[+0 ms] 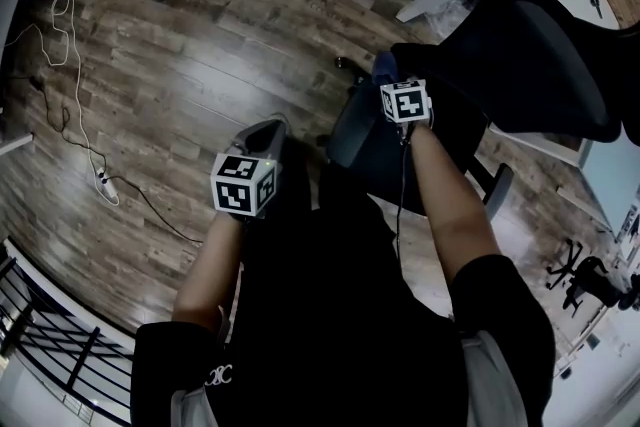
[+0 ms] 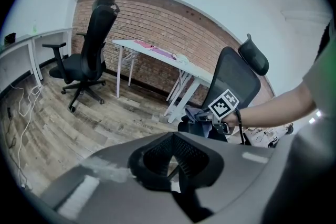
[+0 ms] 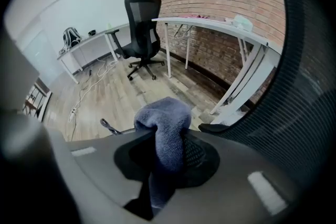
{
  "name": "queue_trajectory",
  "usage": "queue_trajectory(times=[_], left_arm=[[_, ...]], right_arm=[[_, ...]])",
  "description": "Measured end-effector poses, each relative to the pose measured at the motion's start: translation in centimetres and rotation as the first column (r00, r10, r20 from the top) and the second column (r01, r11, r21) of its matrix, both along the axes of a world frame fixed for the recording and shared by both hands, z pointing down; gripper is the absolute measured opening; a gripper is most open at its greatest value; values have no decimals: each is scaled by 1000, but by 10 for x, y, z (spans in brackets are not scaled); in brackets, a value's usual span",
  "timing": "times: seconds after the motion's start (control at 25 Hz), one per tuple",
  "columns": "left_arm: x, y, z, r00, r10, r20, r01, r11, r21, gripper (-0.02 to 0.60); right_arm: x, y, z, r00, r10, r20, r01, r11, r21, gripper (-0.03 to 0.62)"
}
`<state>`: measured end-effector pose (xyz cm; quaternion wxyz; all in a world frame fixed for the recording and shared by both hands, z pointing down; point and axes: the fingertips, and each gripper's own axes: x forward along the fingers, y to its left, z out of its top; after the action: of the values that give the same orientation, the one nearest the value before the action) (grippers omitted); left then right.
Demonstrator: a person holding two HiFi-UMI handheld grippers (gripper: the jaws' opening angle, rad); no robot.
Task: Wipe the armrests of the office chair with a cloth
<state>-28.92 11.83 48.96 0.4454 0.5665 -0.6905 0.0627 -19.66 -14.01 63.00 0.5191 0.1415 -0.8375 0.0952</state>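
Note:
The black office chair (image 1: 540,55) stands at the right of the head view, its seat (image 1: 365,150) in front of me. My right gripper (image 1: 392,80) is shut on a blue-grey cloth (image 1: 384,65) and is held over the seat's far side, close to the backrest. In the right gripper view the cloth (image 3: 163,134) hangs bunched between the jaws, with a black armrest (image 3: 223,127) just to its right, and I cannot tell whether they touch. My left gripper (image 1: 268,127) hangs over the wooden floor left of the chair, its jaws together on nothing (image 2: 174,157).
A second black office chair (image 2: 94,44) and a white desk (image 2: 157,52) stand by the brick wall. A white cable with a power strip (image 1: 100,177) lies on the floor at the left. A black railing (image 1: 40,335) runs along the lower left.

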Motion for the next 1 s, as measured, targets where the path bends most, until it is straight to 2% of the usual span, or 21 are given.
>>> queue_trajectory(times=[0.24, 0.4, 0.56, 0.64, 0.8, 1.0], left_arm=[[-4, 11, 0, 999, -34, -3, 34, 999, 10, 5], [-10, 19, 0, 998, -63, -3, 63, 998, 10, 5], [-14, 25, -3, 995, -96, -3, 96, 995, 15, 5], [-15, 25, -3, 994, -109, -4, 109, 994, 19, 5], [-12, 23, -1, 992, -129, -14, 129, 991, 28, 5], [-9, 15, 0, 989, -148, -26, 149, 988, 51, 5]], right_arm=[[-14, 15, 3, 990, -120, -76, 122, 992, 22, 67], [-32, 37, 0, 970, -231, -74, 233, 972, 30, 67], [-46, 58, -4, 935, -341, -94, 350, 932, 97, 67], [-47, 74, -2, 913, -395, -104, 403, 911, 82, 67], [-45, 117, -1, 839, -528, -128, 538, 841, 55, 67], [-30, 163, -1, 769, -623, -145, 632, 774, 27, 67]])
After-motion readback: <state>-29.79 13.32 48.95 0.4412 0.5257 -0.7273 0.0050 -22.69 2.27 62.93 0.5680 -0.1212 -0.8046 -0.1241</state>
